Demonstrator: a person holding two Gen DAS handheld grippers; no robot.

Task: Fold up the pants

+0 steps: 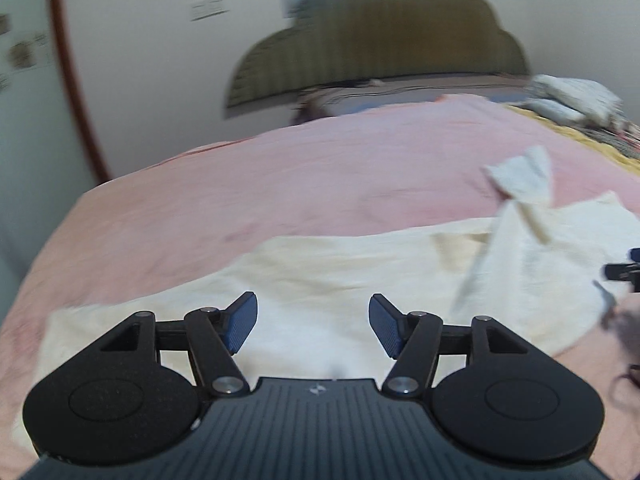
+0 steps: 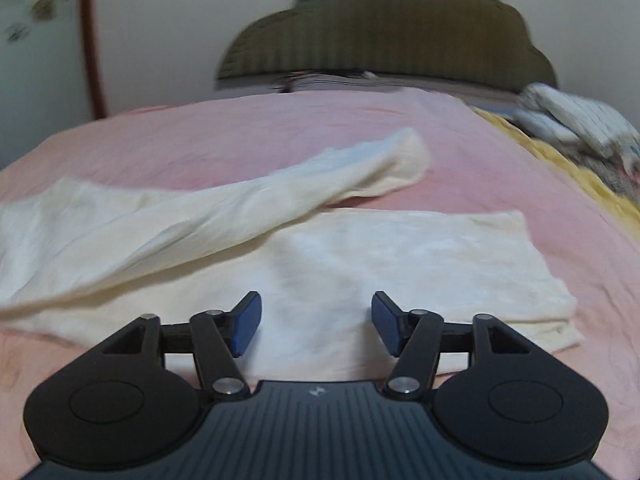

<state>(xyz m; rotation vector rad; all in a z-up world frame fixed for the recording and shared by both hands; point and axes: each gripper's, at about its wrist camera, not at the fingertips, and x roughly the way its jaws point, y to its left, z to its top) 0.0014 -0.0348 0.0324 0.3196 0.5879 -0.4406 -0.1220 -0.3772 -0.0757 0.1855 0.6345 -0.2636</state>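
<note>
Two grippers hover over cream pants (image 2: 360, 264) spread on a pink bed (image 2: 200, 136). Left gripper (image 1: 313, 324) has its jaws wide apart and empty above the cloth; right gripper (image 2: 316, 322) likewise, jaws spread with nothing between them. In the right view one leg (image 2: 248, 200) lies slanted across the other, its end far and right. Folded laundry (image 2: 576, 120) sits far right near the headboard (image 2: 384, 36).
</note>
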